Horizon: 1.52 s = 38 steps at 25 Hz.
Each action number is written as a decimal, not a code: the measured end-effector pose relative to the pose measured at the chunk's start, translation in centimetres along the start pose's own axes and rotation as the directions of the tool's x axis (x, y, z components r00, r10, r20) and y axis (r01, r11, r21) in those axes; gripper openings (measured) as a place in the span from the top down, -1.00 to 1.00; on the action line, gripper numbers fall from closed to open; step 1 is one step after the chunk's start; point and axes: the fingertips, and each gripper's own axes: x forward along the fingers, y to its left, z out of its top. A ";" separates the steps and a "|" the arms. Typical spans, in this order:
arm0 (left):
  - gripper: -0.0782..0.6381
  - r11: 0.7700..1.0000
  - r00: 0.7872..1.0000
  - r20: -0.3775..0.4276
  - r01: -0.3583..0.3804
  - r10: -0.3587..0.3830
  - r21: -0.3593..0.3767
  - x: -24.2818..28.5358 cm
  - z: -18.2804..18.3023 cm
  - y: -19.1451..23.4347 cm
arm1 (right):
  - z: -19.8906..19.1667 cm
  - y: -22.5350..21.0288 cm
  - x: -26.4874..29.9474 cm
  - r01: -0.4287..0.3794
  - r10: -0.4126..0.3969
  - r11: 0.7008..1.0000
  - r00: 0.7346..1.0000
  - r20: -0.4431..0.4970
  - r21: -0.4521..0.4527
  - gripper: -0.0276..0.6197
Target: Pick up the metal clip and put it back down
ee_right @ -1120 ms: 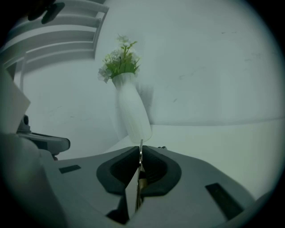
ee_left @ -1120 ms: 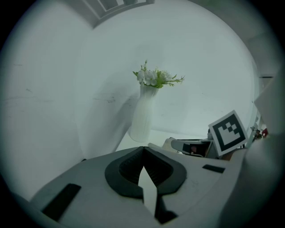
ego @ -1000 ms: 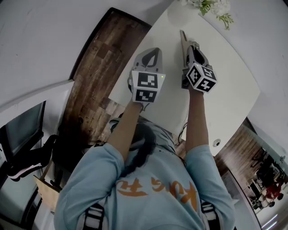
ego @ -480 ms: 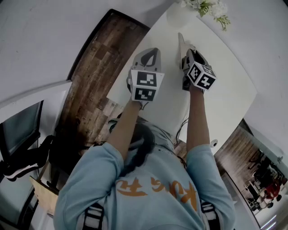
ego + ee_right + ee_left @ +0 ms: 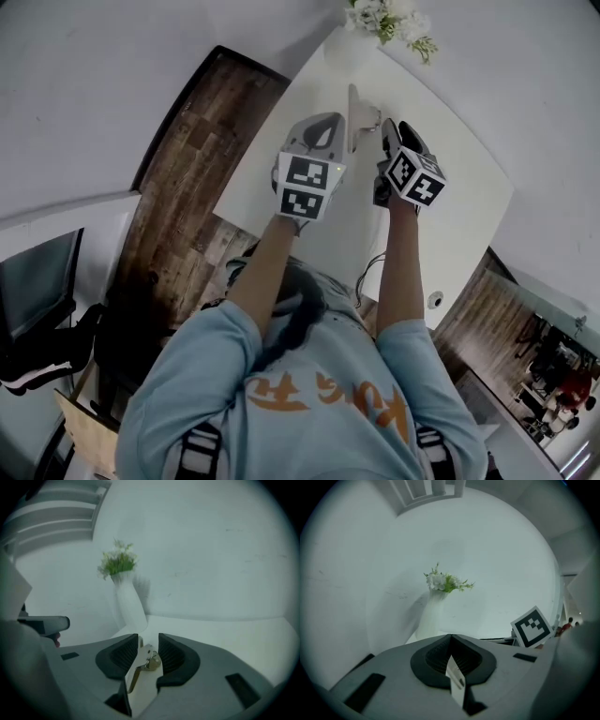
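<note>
The metal clip [image 5: 143, 667], a pale plate with a brass lever and rivet, lies between the jaws of my right gripper [image 5: 149, 652]. Those jaws are opening and the pads stand apart at its sides. In the head view the clip [image 5: 356, 117] sticks out over the white table [image 5: 459, 202], between my right gripper [image 5: 386, 136] and my left gripper [image 5: 328, 127]. My left gripper [image 5: 450, 639] is shut on a thin pale strip [image 5: 455, 682] with a small hole. I cannot tell whether that strip belongs to the clip.
A white vase with green and white flowers [image 5: 384, 17] stands at the table's far end, seen also as the vase [image 5: 129, 604] ahead of the right gripper. A wooden floor [image 5: 192, 178] runs along the table's left edge. White walls close the scene.
The two grippers have come closer together near the table's far end. The clip, earlier sticking out ahead of the right gripper, now stands nearer the left gripper's tip.
</note>
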 end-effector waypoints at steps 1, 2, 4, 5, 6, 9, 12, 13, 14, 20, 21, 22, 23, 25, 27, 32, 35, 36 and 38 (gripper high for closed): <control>0.73 0.999 0.999 0.020 0.042 -0.041 -0.026 -0.2 0.3 -1.0 | 1.1 0.1 -1.2 0.000 0.000 1.000 0.999 0.043 -0.001 0.47; 0.73 0.996 0.996 0.040 0.080 -0.078 -0.048 -0.4 0.7 -2.0 | 2.1 0.1 -2.3 0.004 -0.003 1.000 0.996 0.084 -0.004 0.50; 0.73 0.988 0.989 0.070 0.139 -0.134 -0.068 -0.8 1.5 -3.8 | 3.8 0.2 -4.4 0.014 -0.012 1.000 0.989 0.149 -0.014 0.59; 0.73 0.984 0.984 0.078 0.165 -0.159 -0.070 -1.0 1.8 -4.8 | 4.5 0.3 -5.4 0.013 -0.009 1.000 0.985 0.174 -0.023 0.65; 0.73 0.979 0.979 0.084 0.192 -0.186 -0.068 -1.2 2.1 -5.7 | 5.1 0.6 -6.5 0.001 0.006 0.999 0.981 0.196 -0.035 0.80; 0.73 0.967 0.964 0.101 0.251 -0.247 -0.034 -2.0 2.9 -8.6 | 6.4 1.7 -10.2 -0.053 0.071 0.996 0.964 0.257 -0.078 0.88; 0.73 0.964 0.957 0.114 0.267 -0.267 0.014 -3.0 3.8 -11.0 | 8.0 1.8 -14.4 -0.042 0.078 0.992 0.941 0.331 -0.115 0.88; 0.73 0.963 0.955 0.123 0.268 -0.269 0.027 -3.4 4.3 -11.7 | 8.6 1.7 -15.9 -0.032 0.076 0.991 0.931 0.356 -0.127 0.88; 0.73 0.963 0.954 0.132 0.264 -0.268 0.045 -3.8 4.7 -12.4 | 9.3 1.5 -17.3 -0.021 0.073 0.990 0.922 0.381 -0.138 0.88; 0.73 0.933 0.934 0.200 0.236 -0.295 0.272 -7.2 7.8 -19.5 | 11.5 -1.6 -25.9 0.063 0.031 0.984 0.863 0.504 -0.169 0.88; 0.73 0.924 0.929 0.213 0.230 -0.301 0.304 -7.7 8.3 -20.8 | 11.5 -2.1 -27.2 0.078 0.023 0.982 0.856 0.517 -0.173 0.88; 0.73 0.915 0.927 0.223 0.217 -0.302 0.339 -8.0 8.7 -22.0 | 11.5 -2.7 -28.5 0.095 0.013 0.979 0.850 0.527 -0.178 0.88; 0.73 0.906 0.926 0.231 0.198 -0.298 0.373 -8.3 9.0 -23.1 | 11.3 -3.4 -29.7 0.118 -0.002 0.976 0.846 0.533 -0.184 0.88; 0.73 0.897 0.926 0.259 0.150 -0.275 0.415 -8.8 9.5 -25.2 | 11.1 -5.0 -32.4 0.201 -0.060 0.958 0.838 0.542 -0.206 0.88; 0.73 0.909 0.914 0.338 0.069 -0.223 0.411 -9.6 10.6 -26.5 | 11.7 -6.3 -35.4 0.304 -0.123 0.924 0.812 0.570 -0.233 0.88; 0.73 0.927 0.865 0.477 -0.039 -0.156 0.374 -11.5 11.6 -28.8 | 12.1 -8.7 -40.6 0.380 -0.158 0.896 0.758 0.632 -0.231 0.88; 0.73 0.933 0.880 0.446 -0.009 -0.164 0.360 -10.9 10.4 -30.1 | 11.0 -9.9 -41.3 0.395 -0.172 0.885 0.768 0.617 -0.245 0.88; 0.73 0.933 0.885 0.435 0.001 -0.169 0.360 -10.8 10.1 -30.5 | 10.8 -10.3 -41.6 0.396 -0.177 0.887 0.766 0.619 -0.237 0.88; 0.73 0.933 0.893 0.413 0.022 -0.180 0.360 -10.4 9.5 -31.3 | 10.5 -11.2 -42.0 0.395 -0.188 0.893 0.761 0.621 -0.213 0.88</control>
